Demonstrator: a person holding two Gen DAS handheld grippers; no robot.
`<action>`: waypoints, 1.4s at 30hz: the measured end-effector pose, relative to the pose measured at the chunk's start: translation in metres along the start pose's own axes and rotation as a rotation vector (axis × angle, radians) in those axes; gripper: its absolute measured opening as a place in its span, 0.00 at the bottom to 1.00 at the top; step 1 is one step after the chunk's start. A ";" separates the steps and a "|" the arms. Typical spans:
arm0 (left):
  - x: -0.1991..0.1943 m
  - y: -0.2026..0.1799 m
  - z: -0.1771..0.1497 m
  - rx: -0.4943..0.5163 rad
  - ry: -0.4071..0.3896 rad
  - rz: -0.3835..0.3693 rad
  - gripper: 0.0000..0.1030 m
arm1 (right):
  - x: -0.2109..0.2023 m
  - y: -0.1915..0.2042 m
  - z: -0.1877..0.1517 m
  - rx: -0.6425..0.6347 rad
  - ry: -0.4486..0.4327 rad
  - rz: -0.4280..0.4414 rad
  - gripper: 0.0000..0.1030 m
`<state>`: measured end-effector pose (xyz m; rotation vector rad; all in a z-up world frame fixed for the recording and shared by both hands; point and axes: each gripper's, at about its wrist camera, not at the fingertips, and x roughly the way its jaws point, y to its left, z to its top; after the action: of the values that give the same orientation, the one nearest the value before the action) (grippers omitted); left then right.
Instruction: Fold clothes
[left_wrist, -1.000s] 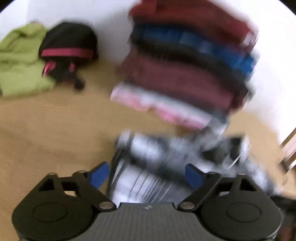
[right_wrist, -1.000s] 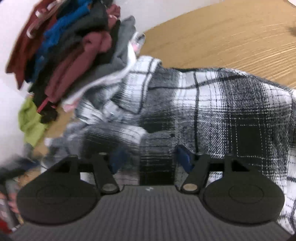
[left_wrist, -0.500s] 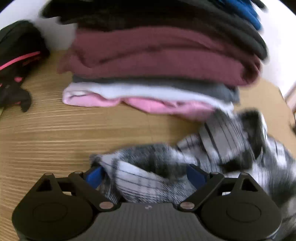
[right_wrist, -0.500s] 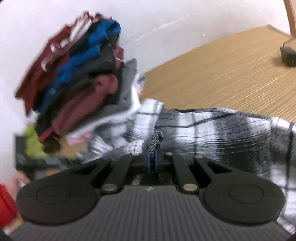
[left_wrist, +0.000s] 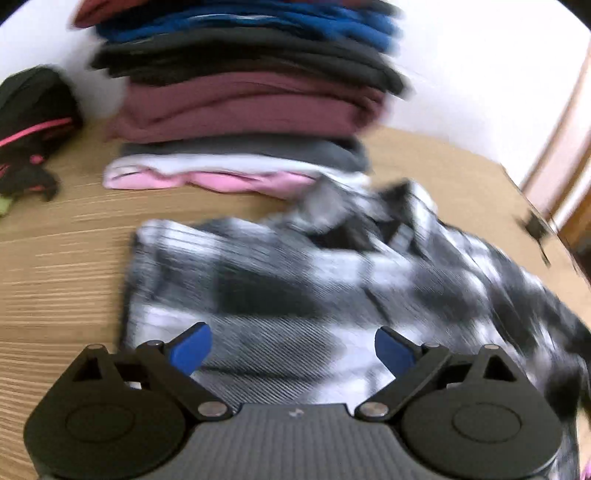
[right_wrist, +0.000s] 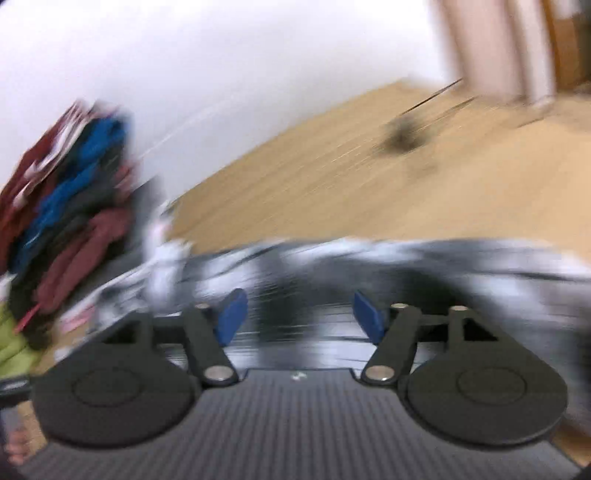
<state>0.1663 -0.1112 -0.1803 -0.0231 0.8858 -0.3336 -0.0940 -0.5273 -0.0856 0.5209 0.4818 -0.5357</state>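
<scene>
1. We found the left gripper (left_wrist: 293, 349) with its jaws spread wide, nothing caught between the blue pads (left_wrist: 190, 347).
2. The black-and-white plaid shirt (left_wrist: 332, 280) lay crumpled on the wooden table (left_wrist: 55, 266), directly under and ahead of those open jaws, spreading off past the right-hand jaw.
3. Beyond the jaws, past the shirt's far edge, stood the stack of folded clothes (left_wrist: 243, 110): pink at the bottom, then white, grey, maroon, black, blue and dark red on top. The shirt's collar end reached up to the foot of the stack.
4. Far off to the side of the left-hand jaw we noted a black garment with pink trim (left_wrist: 33, 125) on the table, well apart from the shirt.
5. We found the right gripper (right_wrist: 297, 314) with its jaws opening, pads clear of the cloth; the plaid shirt (right_wrist: 406, 266) lay as a blurred band just ahead of and beneath them, not pinched.
6. In the right wrist view the stack of folded clothes (right_wrist: 70, 214) leaned at the side of the left-hand jaw, with a green garment (right_wrist: 11, 350) below it.
7. Bare table (right_wrist: 332, 177) ran on beyond the shirt; a small dark object (right_wrist: 404, 134) sat far ahead, too blurred for us to identify.
</scene>
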 end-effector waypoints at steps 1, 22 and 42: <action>-0.002 -0.010 -0.004 0.040 -0.004 -0.013 0.94 | -0.020 -0.023 -0.005 0.055 -0.060 -0.124 0.74; 0.057 -0.214 -0.006 0.245 0.121 -0.127 0.88 | -0.020 -0.229 -0.006 0.419 0.098 -0.255 0.05; 0.102 -0.217 0.013 0.000 0.147 -0.119 0.99 | 0.014 -0.152 0.175 0.042 -0.199 0.140 0.03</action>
<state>0.1763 -0.3483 -0.2152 -0.0517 1.0325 -0.4512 -0.1215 -0.7451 -0.0102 0.5313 0.2428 -0.4584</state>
